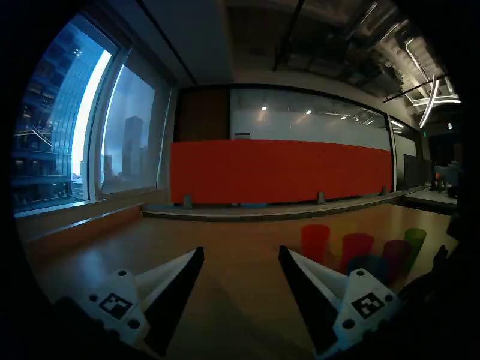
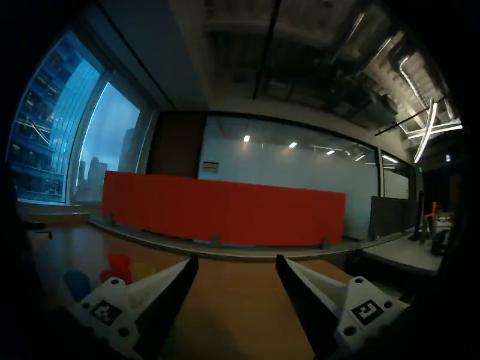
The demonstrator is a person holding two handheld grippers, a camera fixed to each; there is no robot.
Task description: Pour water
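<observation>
1. We've got the left gripper [image 1: 240, 248] hovering over the wooden table [image 1: 240, 312]. Its two fingers are spread wide apart with nothing between them, just bare tabletop in the gap.
2. Same deal with the right gripper [image 2: 236, 258]: it's wide open, it isn't gripping anything, and the table shows through the gap.
3. The cups [image 1: 360, 252] are the bit that matters. In the left gripper view they're bunched together on the table off to the right, just past that gripper's right finger.
4. We count an orange cup [image 1: 315, 240], a red cup [image 1: 357, 245], a blue cup [image 1: 367, 265] nearest to us, a purple cup [image 1: 396, 252] and a green cup [image 1: 414, 237] farthest right. It's too dim for us to tell whether any of them has water in it.
5. In the right gripper view we catch the same bunch low on the left, partly hidden behind the left finger. The blue cup [image 2: 77, 283] and the red cup [image 2: 120, 264] are what we can make out.
6. Neither gripper is touching a cup.
7. On the far side of the table there's a long red divider panel [image 1: 276, 171], with big windows [image 1: 78, 144] on the left.
</observation>
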